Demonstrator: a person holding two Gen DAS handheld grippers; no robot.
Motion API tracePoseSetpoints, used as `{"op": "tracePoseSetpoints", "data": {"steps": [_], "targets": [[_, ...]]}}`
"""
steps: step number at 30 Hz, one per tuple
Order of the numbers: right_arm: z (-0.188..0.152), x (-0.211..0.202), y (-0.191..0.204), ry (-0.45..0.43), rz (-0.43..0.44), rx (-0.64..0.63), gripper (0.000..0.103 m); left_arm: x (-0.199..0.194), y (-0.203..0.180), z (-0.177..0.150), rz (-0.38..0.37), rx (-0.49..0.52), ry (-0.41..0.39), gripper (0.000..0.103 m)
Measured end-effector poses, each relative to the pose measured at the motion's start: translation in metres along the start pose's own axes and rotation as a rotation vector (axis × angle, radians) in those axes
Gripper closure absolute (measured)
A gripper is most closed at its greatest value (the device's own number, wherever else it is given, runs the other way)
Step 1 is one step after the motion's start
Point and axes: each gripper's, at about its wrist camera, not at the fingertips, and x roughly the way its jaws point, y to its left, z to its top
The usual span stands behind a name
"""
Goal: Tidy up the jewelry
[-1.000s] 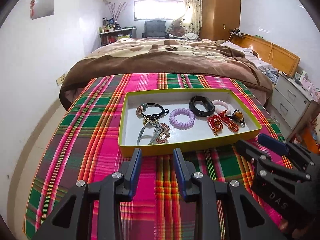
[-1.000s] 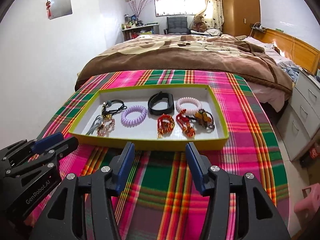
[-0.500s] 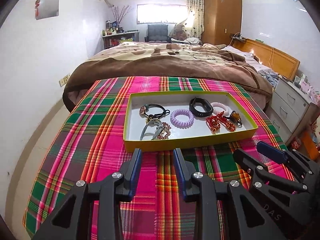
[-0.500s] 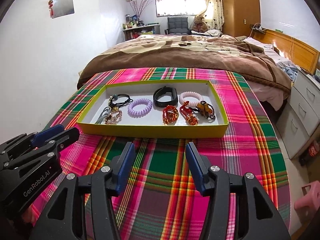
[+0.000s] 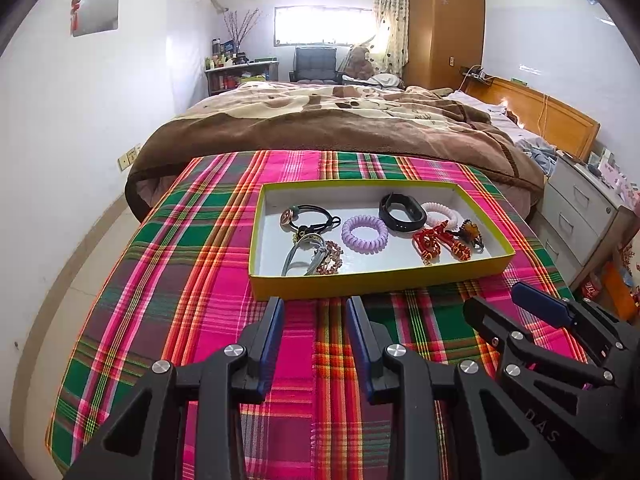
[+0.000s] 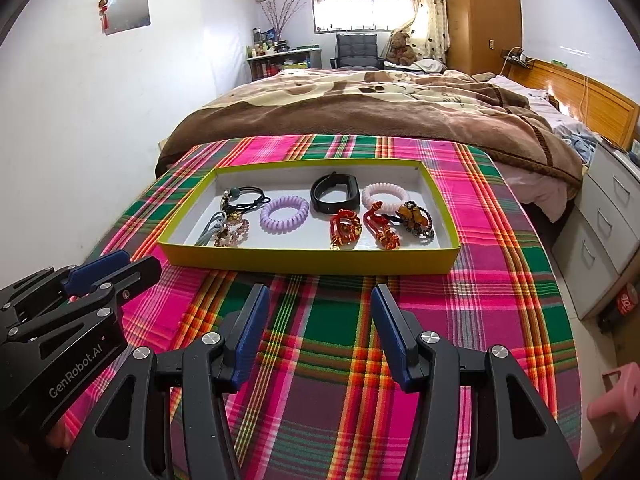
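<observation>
Inside, the yellow-rimmed tray (image 6: 312,262) holds coiled, beaded bands; both hand-held grippers (image 5: 314,308) (image 6: 316,294) gape empty.

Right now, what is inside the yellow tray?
The yellow tray holds a purple coil tie, black band, pink coil tie, red bracelets and tangled pieces. Anything beneath the tangle is hidden.

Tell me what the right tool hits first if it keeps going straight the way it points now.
Most likely the near yellow wall of the tray: it lies straight ahead of the open right tool, with only plaid cloth between. If the tool is held higher than it looks, it would pass over the wall.
</observation>
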Motion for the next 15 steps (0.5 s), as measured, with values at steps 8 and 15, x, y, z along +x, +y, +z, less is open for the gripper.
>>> {"op": "tracePoseSetpoints", "data": {"steps": [8, 15], "targets": [[-0.0001, -0.0003, 0.0013, 0.000, -0.001, 0.001, 0.050, -0.0012, -0.0001, -0.0001, 0.008, 0.004, 0.000, 0.071], [-0.0008, -0.0012, 0.0009, 0.005, -0.003, 0.002, 0.050, -0.0004, 0.0010, -0.0003, 0.010, 0.002, 0.005, 0.071]]}}
